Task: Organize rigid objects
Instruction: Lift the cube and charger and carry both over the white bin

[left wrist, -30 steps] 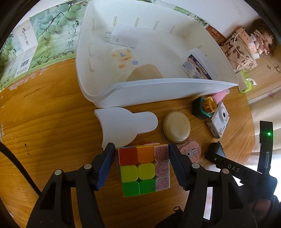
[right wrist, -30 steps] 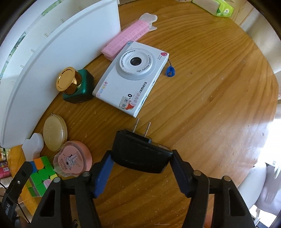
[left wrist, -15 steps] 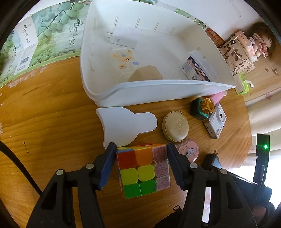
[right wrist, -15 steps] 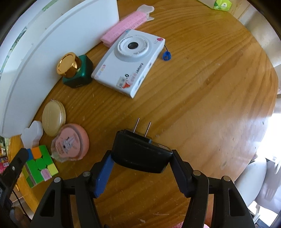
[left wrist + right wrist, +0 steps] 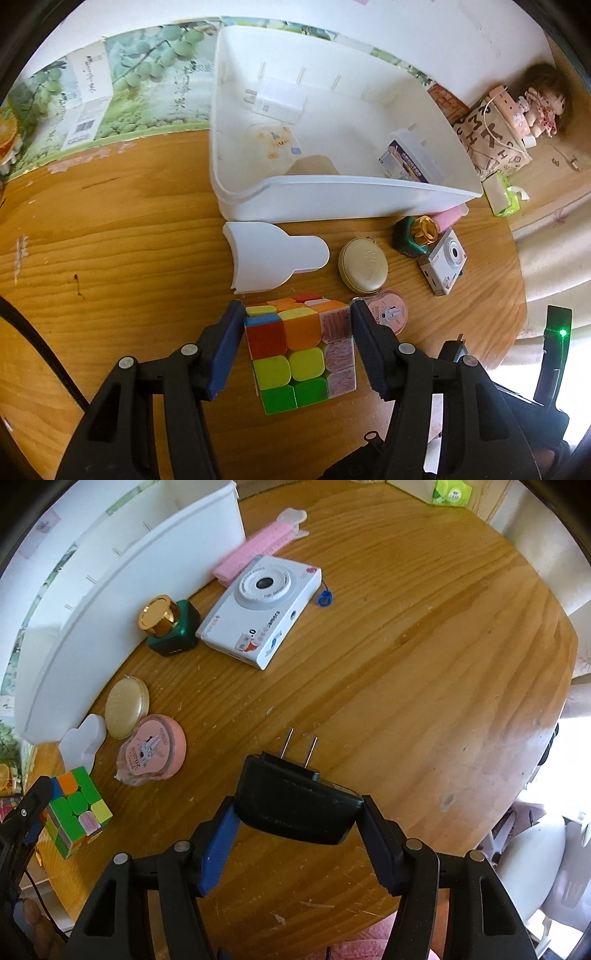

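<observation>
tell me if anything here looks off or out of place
One oddity: a loose white divider panel lies flat on the table in front of the white bin, not slotted inside. The bin's front wall also looks cut low.

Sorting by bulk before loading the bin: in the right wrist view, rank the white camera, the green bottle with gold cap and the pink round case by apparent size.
1. white camera, clearly largest.
2-3. pink round case and green bottle look close; the case is nearer the lens, so I won't rank them.
</observation>
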A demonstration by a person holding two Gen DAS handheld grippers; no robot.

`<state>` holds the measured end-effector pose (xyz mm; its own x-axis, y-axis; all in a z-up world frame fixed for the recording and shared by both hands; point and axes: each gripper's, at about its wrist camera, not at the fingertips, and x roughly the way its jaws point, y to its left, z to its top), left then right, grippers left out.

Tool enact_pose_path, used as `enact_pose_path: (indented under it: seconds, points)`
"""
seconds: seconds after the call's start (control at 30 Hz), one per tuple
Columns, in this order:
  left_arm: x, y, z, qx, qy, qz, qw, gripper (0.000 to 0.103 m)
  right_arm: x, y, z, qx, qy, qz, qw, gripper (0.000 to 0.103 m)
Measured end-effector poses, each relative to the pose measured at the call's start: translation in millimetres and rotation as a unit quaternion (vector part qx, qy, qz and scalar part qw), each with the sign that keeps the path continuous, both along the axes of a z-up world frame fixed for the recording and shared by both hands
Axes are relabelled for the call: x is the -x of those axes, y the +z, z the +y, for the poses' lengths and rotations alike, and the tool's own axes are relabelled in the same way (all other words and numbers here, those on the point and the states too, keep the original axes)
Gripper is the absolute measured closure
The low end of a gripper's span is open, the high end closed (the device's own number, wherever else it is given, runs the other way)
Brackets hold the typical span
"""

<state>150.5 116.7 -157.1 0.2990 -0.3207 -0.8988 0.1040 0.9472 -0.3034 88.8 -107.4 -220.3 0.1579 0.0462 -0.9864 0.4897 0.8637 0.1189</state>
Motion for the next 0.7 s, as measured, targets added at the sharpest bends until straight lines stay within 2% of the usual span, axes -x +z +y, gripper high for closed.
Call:
enact_pose_path:
  seconds: [0.2,0.4,0.7]
  points:
    - [11.2,13.0,11.8,0.032,0.022,-0.023,0.999,0.041,6.5,12.0,-3.2,0.009,0.023,-0.03,0.999,0.038]
    - [24.0,39.7,26.0,0.049,0.048,-0.081,0.9943,0.041,14.8,32.5,-11.8,-0.007,0.066,-0.064,0.996,0.038]
    - [25.0,62.9,39.7,0.039,0.092,-0.12,0.9877,0.041,-5.5,67.5,-28.7,-0.002,0.13,-0.142,0.981,0.038]
